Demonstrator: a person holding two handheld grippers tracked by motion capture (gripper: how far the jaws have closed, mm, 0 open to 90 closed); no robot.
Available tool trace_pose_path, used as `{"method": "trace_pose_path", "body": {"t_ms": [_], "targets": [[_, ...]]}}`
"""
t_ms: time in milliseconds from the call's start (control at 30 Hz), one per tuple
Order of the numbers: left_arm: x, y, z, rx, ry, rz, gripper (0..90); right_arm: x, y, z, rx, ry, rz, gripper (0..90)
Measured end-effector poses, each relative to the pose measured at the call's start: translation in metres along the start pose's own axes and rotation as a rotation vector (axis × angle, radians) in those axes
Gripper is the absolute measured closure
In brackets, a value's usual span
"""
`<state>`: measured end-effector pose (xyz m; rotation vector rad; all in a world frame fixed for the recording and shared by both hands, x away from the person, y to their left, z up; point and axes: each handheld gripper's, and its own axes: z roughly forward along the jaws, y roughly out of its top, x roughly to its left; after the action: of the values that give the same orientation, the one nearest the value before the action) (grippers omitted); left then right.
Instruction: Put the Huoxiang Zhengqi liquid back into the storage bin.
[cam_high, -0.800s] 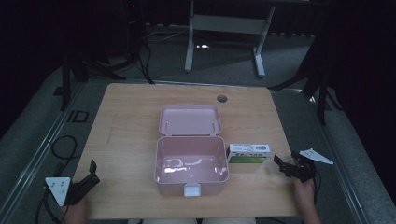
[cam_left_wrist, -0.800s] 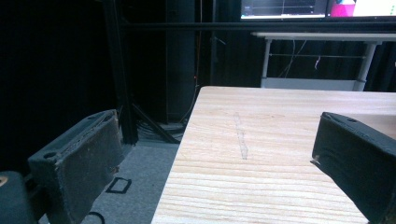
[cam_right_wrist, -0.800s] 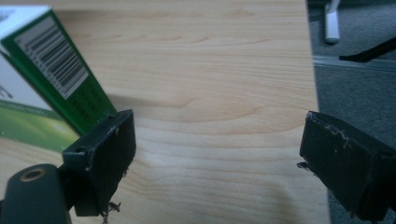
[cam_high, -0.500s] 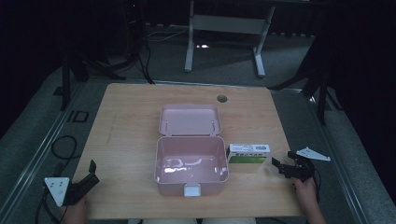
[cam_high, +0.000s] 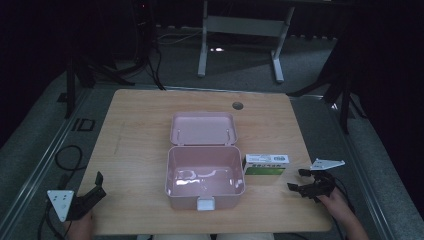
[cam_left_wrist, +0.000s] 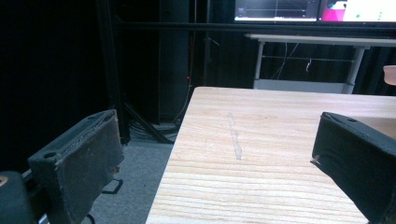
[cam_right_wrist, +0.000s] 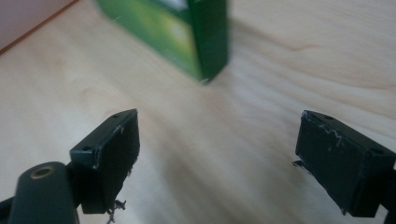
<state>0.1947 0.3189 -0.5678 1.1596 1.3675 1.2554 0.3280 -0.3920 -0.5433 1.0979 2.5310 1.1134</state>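
From the high view, your right gripper (cam_high: 304, 183) sits low over the table's right side with its jaws apart, aimed toward the green and white box (cam_high: 266, 164). That box lies flat on the wooden table (cam_high: 140, 130), just beside the right wall of the open pink container (cam_high: 205, 175), whose lid (cam_high: 202, 129) is folded back flat behind it. Your left gripper (cam_high: 95, 187) rests near the table's front left corner, well apart from everything, jaws also spread.

In the left gripper view, you see the two black pads wide apart with nothing between them; beyond them lies bare tabletop (cam_left_wrist: 261, 154) and the dark floor off its left edge. That hand sits right at the edge, so a careless sweep could catch the table rim.

In the right gripper view, your jaws stand open, and the box (cam_right_wrist: 187, 32) is ahead, near but not yet between them, one corner turned toward you. It looks slightly blurred. The pink wall (cam_right_wrist: 28, 14) shows at the upper left.

The risk, as I judge it: the box presents a corner, not a flat face. If you close without squaring up first, one pad may strike the corner and skid the box against the container wall or spin it away. Coming in too low could drag a pad across the wood and shove the box instead of gripping it.
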Motion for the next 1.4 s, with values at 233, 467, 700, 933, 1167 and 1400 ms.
{"method": "trace_pose_path", "body": {"t_ms": [233, 467, 700, 933, 1167, 1400], "targets": [[0.000, 0.000, 0.000, 0.001, -0.005, 0.003, 2.0, 0.010, 0.008, 0.002, 0.115, 0.093, -0.093, 13.5], [0.000, 0.000, 0.000, 0.001, -0.007, 0.007, 2.0, 0.022, 0.016, 0.004, 0.232, 0.131, -0.178, 13.7], [0.000, 0.000, 0.000, 0.002, -0.011, 0.006, 2.0, 0.033, 0.027, 0.008, 0.387, 0.146, -0.262, 13.4], [0.000, 0.000, 0.000, 0.004, -0.016, 0.006, 2.0, 0.046, 0.039, 0.013, 0.569, 0.158, -0.345, 12.8], [0.000, 0.000, 0.000, 0.005, -0.018, 0.005, 2.0, 0.056, 0.049, 0.019, 0.652, 0.156, -0.415, 12.7], [0.000, 0.000, 0.000, 0.006, -0.019, 0.008, 2.0, 0.064, 0.060, 0.020, 0.705, 0.170, -0.473, 15.1]]}}
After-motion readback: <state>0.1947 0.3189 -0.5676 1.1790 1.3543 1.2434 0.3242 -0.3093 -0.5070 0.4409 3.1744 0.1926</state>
